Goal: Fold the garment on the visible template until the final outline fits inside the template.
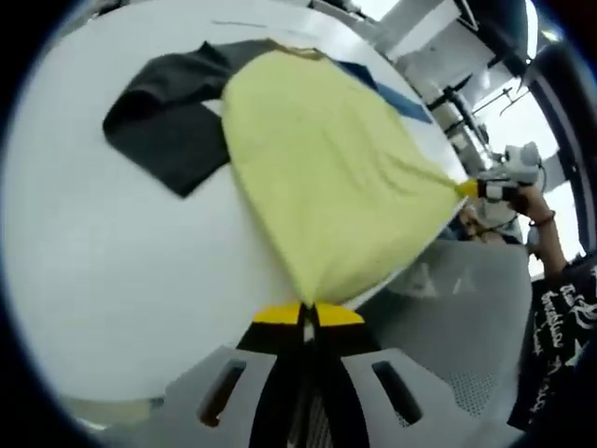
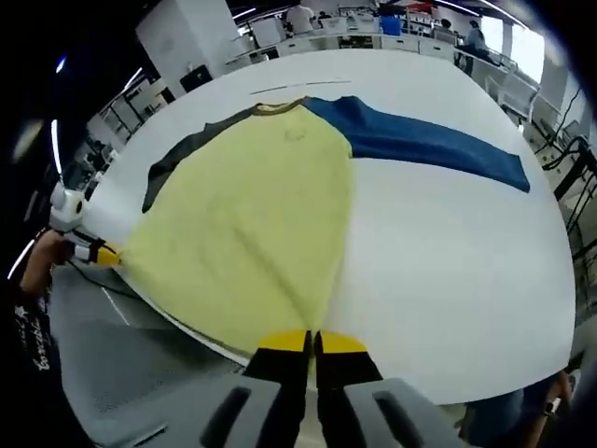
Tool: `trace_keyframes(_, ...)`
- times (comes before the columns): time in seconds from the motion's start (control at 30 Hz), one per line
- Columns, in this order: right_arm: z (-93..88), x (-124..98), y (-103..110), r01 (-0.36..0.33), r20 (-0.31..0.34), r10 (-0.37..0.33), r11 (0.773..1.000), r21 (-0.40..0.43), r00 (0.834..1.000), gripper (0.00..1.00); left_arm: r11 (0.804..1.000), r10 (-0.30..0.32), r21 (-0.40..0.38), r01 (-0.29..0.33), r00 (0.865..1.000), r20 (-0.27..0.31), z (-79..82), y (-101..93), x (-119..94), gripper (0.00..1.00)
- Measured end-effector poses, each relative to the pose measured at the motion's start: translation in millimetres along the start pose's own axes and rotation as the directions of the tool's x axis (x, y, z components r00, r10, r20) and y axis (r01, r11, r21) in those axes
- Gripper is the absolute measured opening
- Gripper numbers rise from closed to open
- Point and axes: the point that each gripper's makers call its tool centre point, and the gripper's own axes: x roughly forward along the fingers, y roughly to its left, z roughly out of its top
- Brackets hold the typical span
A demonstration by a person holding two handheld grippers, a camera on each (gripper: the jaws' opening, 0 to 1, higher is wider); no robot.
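A yellow shirt (image 1: 326, 168) with one dark grey sleeve (image 1: 173, 112) and one blue sleeve (image 2: 420, 140) lies stretched on a white table (image 1: 121, 271). My left gripper (image 1: 308, 313) is shut on one bottom corner of the yellow hem. My right gripper (image 2: 311, 341) is shut on the other hem corner. In the left gripper view the right gripper (image 1: 480, 189) pinches the cloth at the far right. In the right gripper view the left gripper (image 2: 98, 252) holds the hem at the far left. The hem hangs taut between both, at the table's near edge.
The table edge (image 2: 187, 331) runs just in front of the hem, with grey floor (image 2: 103, 364) below. A person's hand and dark printed sleeve (image 1: 560, 299) stand at the right. Desks and people (image 2: 392, 19) fill the far room.
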Motion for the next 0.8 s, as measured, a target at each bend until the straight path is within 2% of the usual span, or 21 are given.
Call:
trace_keyframes(0.13,-11.9,15,-3,0.013,-0.031,-0.012,1.000,0.005,0.999,0.00,0.999,0.030,-0.010,-0.030,0.999,-0.029,-6.0,7.0,8,0.00)
trace_keyframes(0.27,-16.0,21,-6,0.020,-0.038,-0.019,1.000,0.016,0.999,0.00,0.999,0.043,-0.008,-0.043,0.999,-0.033,-7.0,8.8,11,0.01)
trace_keyframes(0.67,-16.4,24,-6,0.041,-0.045,-0.042,0.999,-0.030,0.998,0.00,0.997,0.075,0.024,-0.074,0.997,-0.035,-9.0,9.4,13,0.01)
trace_keyframes(0.77,-15.1,23,-6,0.048,-0.034,-0.049,0.998,-0.037,0.998,0.01,0.995,0.080,0.054,-0.078,0.997,-0.022,-7.6,8.0,12,0.03)
trace_keyframes(0.8,-14.7,22,-6,0.045,-0.030,-0.046,0.998,-0.034,0.998,0.04,0.994,0.066,0.086,-0.065,0.998,-0.012,-5.7,5.1,12,0.06)
